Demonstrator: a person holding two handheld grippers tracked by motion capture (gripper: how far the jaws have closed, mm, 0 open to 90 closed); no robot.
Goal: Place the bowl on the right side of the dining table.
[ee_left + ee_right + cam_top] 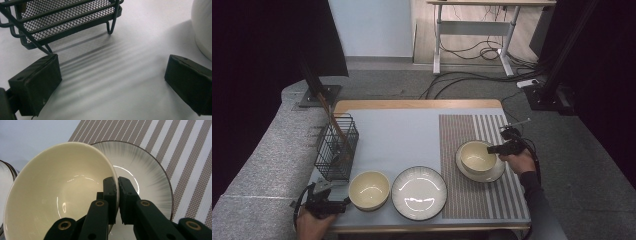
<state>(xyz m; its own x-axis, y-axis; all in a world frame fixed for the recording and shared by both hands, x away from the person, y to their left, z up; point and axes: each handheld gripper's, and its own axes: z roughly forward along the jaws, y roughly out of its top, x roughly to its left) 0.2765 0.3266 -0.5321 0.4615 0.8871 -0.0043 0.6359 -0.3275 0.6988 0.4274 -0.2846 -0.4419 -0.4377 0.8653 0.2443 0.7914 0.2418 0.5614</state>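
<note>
Right gripper view: gripper (117, 195) clamping bowl (57, 192) rim.

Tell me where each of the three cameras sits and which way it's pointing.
High view: above the table's near edge, looking forward and down; both forearms enter below.
Left gripper view: rides the left claw, low over the table, facing the wire basket; jaws apart.
Right gripper view: rides the right claw, looking down its jaws clamped on the cream bowl rim over a plate.
Shared: high and right views show that bowl.
</note>
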